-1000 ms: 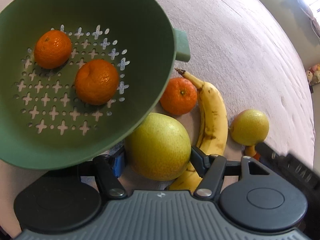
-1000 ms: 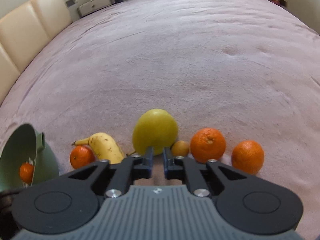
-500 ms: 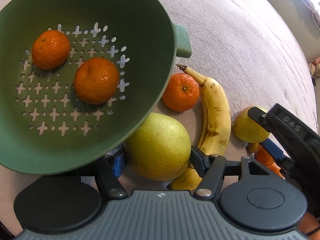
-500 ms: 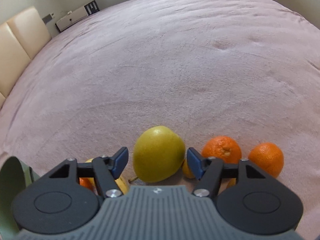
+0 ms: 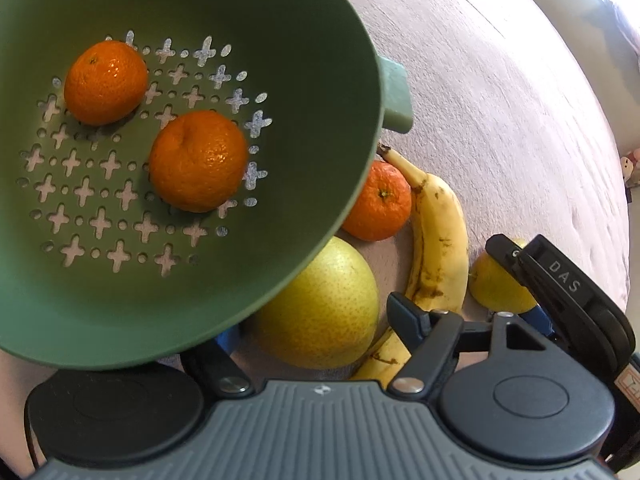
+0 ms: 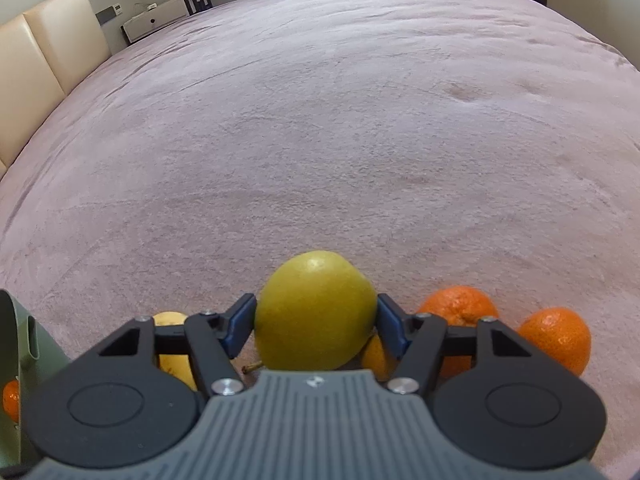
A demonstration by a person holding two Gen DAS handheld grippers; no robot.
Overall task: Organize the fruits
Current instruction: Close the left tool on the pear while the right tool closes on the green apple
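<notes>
Straddling a yellow-green pear [image 6: 316, 312], the right gripper [image 6: 316, 320] is standing with its blue pads against the fruit's two flanks at the widest part; whether it is squeezing yet or only touching, I cannot tell. That pear is resting on the pink bed cover [image 6: 320, 120], directly ahead of the gripper's body. It is looking firm and smooth-skinned, fairly heavy for its size and round enough to roll, so the broad middle seems the right place to hold, gently, since hard pinching would likely bruise it. The left gripper [image 5: 316, 320] is spread wide around a bigger yellow-green fruit [image 5: 320, 308]; its right finger is standing clear of the skin, and its left finger is mostly hidden under the green colander [image 5: 280, 20] tilting up and to its left. Counting: two mandarins [image 5: 106, 82] are lying inside the colander, one mandarin [image 5: 380, 208] is sitting just ahead of the left gripper beside a single spotted banana [image 5: 440, 240], soft and easily marked, and two more mandarins [image 6: 556, 338] are waiting to the right of the right gripper, with one small yellowish fruit [image 6: 376, 354] tucked under its right finger.
</notes>
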